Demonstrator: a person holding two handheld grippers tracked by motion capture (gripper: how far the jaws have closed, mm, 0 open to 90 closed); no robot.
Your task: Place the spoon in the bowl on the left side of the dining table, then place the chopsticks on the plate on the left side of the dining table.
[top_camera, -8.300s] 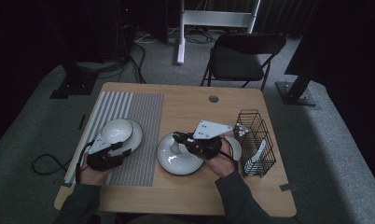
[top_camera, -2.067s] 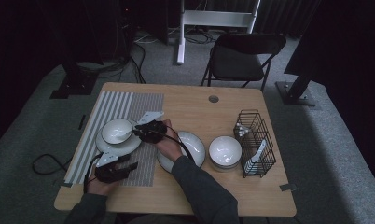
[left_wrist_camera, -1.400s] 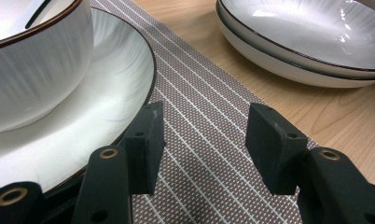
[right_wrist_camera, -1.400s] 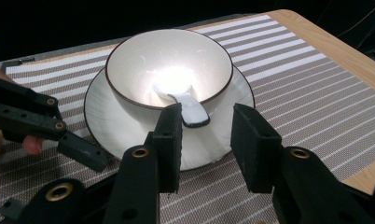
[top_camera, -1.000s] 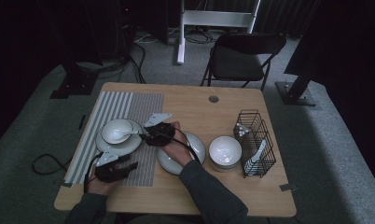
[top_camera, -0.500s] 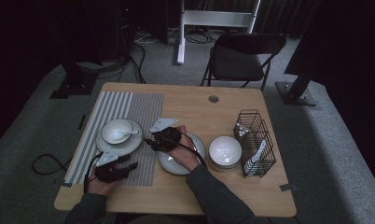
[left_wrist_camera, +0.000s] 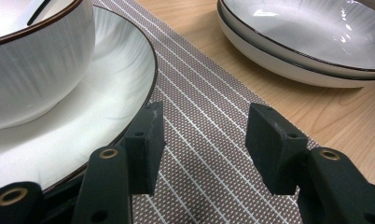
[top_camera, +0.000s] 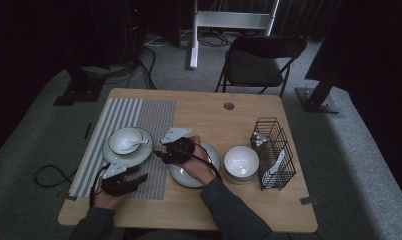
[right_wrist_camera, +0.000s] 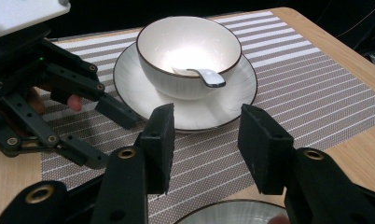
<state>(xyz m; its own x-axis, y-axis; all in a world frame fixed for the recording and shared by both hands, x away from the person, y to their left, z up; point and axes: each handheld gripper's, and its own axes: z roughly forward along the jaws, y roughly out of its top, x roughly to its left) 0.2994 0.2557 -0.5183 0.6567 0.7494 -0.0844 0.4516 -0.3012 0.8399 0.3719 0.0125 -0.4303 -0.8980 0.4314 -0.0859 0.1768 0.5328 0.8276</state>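
On the striped placemat (top_camera: 139,117) one bowl (top_camera: 126,140) sits on one plate (top_camera: 134,156), with one spoon (right_wrist_camera: 202,75) lying inside the bowl. The right gripper (top_camera: 161,153) hovers just beside this set, over the mat's edge; its jaws have just been opening, stand apart and have nothing between them. The left gripper (top_camera: 138,181) rests on the mat near the plate's rim, jaws wide apart and empty. Two stacked plates (left_wrist_camera: 311,42) lie under the right hand (top_camera: 196,167). One more bowl (top_camera: 241,161) stands beside one wire rack (top_camera: 274,152) holding more spoons (top_camera: 278,164); their number cannot be told.
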